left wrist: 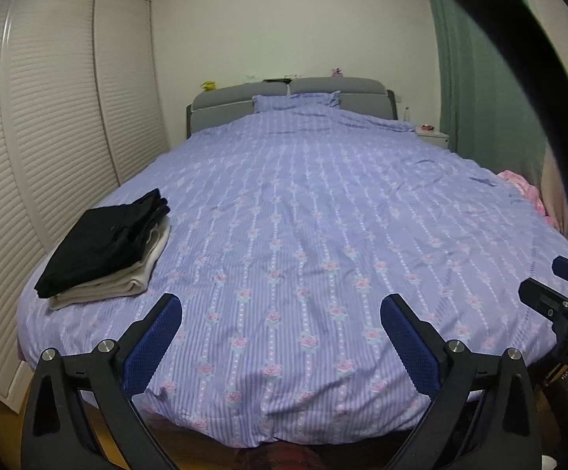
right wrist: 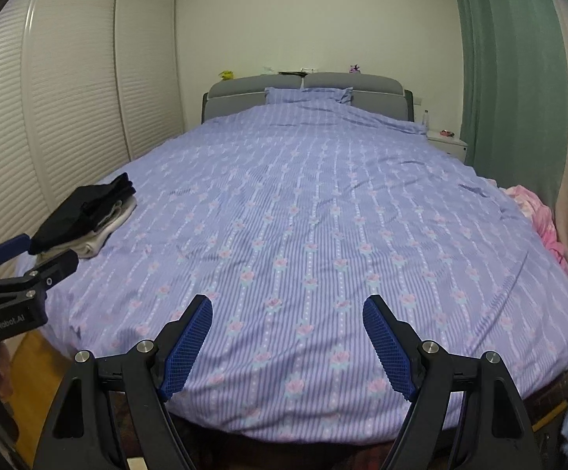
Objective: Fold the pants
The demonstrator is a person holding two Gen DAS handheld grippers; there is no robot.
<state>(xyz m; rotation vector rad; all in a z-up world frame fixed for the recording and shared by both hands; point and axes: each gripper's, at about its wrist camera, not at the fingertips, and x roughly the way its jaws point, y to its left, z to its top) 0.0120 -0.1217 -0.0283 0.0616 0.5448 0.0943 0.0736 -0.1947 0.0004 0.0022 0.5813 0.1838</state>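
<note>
A lilac striped bedspread with pink rose print [left wrist: 323, 235] filled the centre of both views. A grey padded headboard [right wrist: 307, 86] stood at top centre, a matching lilac pillow [right wrist: 308, 96] against it. White louvred wardrobe doors [left wrist: 56, 117] occupied the left, a green curtain [right wrist: 511, 70] the right. A crumpled pink cloth [right wrist: 538, 219] lay at the right edge and a white bedside cabinet [right wrist: 446, 141] beside the curtain.

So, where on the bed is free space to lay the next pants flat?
The middle of the purple bedspread is bare, from the foot edge up to the pillow. The left edge near you holds the stack of folded clothes; pink fabric crowds the right edge.
</note>
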